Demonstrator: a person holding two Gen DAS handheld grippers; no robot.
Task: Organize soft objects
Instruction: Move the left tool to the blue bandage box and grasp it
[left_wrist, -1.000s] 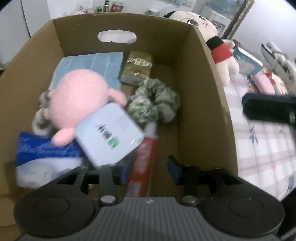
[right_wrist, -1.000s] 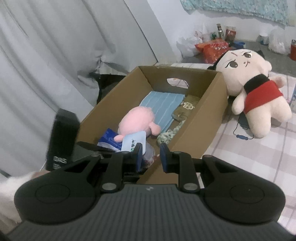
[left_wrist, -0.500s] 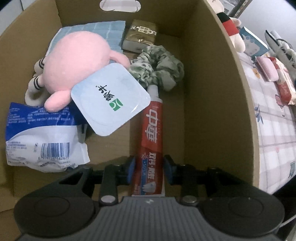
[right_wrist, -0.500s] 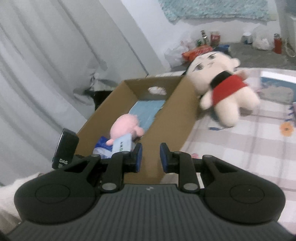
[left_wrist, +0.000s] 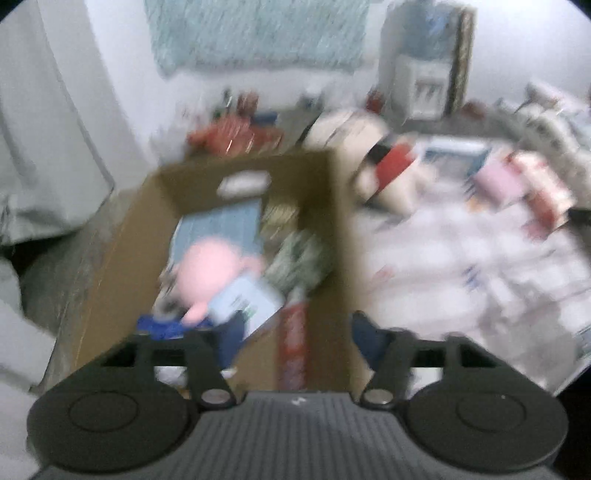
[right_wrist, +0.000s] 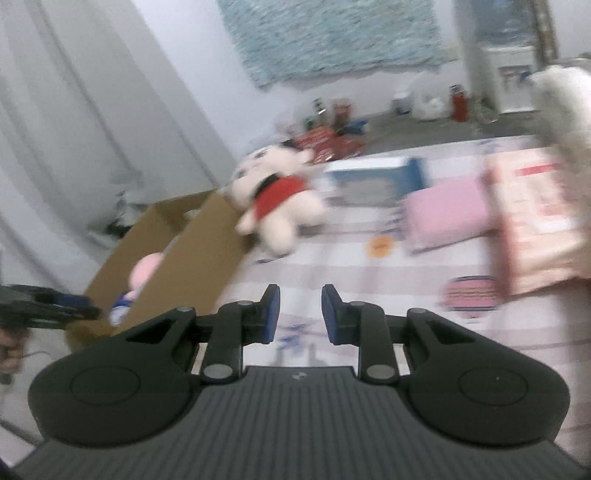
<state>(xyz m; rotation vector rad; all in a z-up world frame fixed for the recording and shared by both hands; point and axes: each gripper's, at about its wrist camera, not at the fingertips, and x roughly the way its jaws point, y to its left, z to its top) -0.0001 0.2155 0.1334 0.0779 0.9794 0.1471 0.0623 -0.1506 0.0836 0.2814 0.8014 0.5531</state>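
The left wrist view is blurred. My left gripper (left_wrist: 300, 339) hovers above the near end of the cardboard box (left_wrist: 334, 206), its jaws opening wide and gripping nothing. The red toothpaste tube (left_wrist: 293, 332) lies loose on the box floor below them. Also in the box are a pink plush (left_wrist: 210, 269), a white-blue packet (left_wrist: 247, 302), a green scrunchie (left_wrist: 299, 254) and a blue towel (left_wrist: 221, 221). My right gripper (right_wrist: 301, 314) is over the checked bedspread (right_wrist: 332, 273), its jaws opening slightly with nothing between them. A cream doll in red (right_wrist: 280, 199) lies beside the box (right_wrist: 207, 243).
On the bedspread ahead of the right gripper lie a pink pad (right_wrist: 447, 214), a blue-edged book (right_wrist: 373, 181), a pinkish package (right_wrist: 535, 221), a striped round item (right_wrist: 469, 295) and a small orange piece (right_wrist: 380, 245). White fur (right_wrist: 565, 107) hangs at far right. Curtains fill the left.
The left gripper let go of the toothpaste tube, widened and rose away from the box. The right gripper swung right, from facing the box to over the bedspread items.
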